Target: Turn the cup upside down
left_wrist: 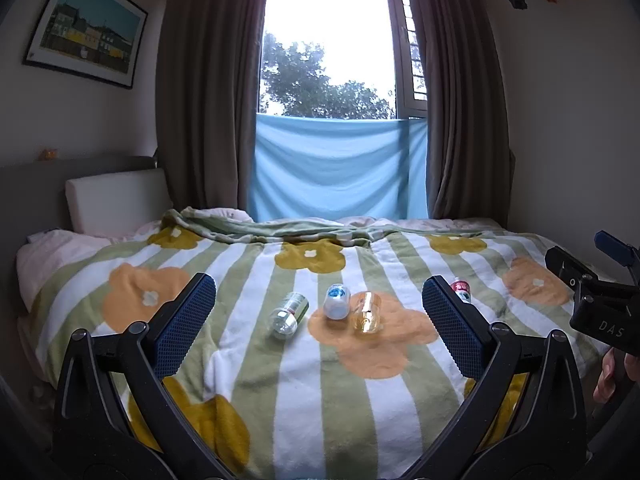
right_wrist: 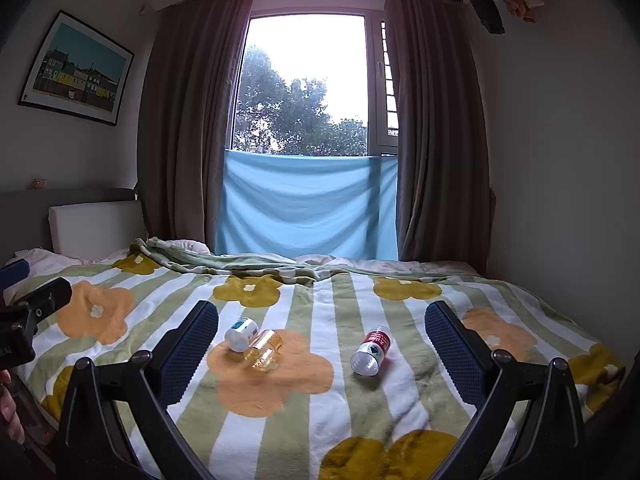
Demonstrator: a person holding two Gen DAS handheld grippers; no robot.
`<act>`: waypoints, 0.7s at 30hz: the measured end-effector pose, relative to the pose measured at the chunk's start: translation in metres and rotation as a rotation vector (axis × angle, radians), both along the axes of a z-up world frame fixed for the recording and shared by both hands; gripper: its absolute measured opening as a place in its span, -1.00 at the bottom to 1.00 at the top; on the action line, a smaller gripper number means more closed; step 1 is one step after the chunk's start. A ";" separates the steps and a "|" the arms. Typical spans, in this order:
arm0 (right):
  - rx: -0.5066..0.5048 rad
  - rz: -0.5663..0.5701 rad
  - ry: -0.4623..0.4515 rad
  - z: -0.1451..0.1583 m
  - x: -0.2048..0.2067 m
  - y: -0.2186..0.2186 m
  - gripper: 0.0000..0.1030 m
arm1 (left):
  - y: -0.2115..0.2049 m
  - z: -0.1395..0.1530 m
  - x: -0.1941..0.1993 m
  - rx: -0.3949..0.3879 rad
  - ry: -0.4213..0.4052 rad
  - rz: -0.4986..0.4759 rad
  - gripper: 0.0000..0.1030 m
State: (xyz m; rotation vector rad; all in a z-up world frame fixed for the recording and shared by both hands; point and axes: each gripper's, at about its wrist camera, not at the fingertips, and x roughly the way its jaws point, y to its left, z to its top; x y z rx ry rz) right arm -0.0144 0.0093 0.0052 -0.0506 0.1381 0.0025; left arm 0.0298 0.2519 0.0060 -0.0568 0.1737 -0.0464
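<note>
Both tongs spread, empty: left tongs (left_wrist: 318,322), right tongs (right_wrist: 322,346). Orange cup (left_wrist: 366,312) on side ahead, between left tongs' pads.

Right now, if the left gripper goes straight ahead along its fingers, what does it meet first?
Probably the blue-label cup lying beside the amber cup, roughly centred ahead of the open left gripper. The blanket before them looks bare; depth is uncertain.

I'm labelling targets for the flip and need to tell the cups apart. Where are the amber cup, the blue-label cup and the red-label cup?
amber cup (right_wrist: 264,350): right wrist view, on its clear orange side wall.
blue-label cup (left_wrist: 336,302): left wrist view, on its white side below the label.
red-label cup (right_wrist: 372,350): right wrist view, on its side, mid-body.
</note>
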 end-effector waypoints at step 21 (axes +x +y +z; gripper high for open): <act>0.000 -0.010 -0.001 -0.001 -0.001 -0.001 0.99 | -0.001 -0.001 -0.007 -0.009 -0.016 -0.016 1.00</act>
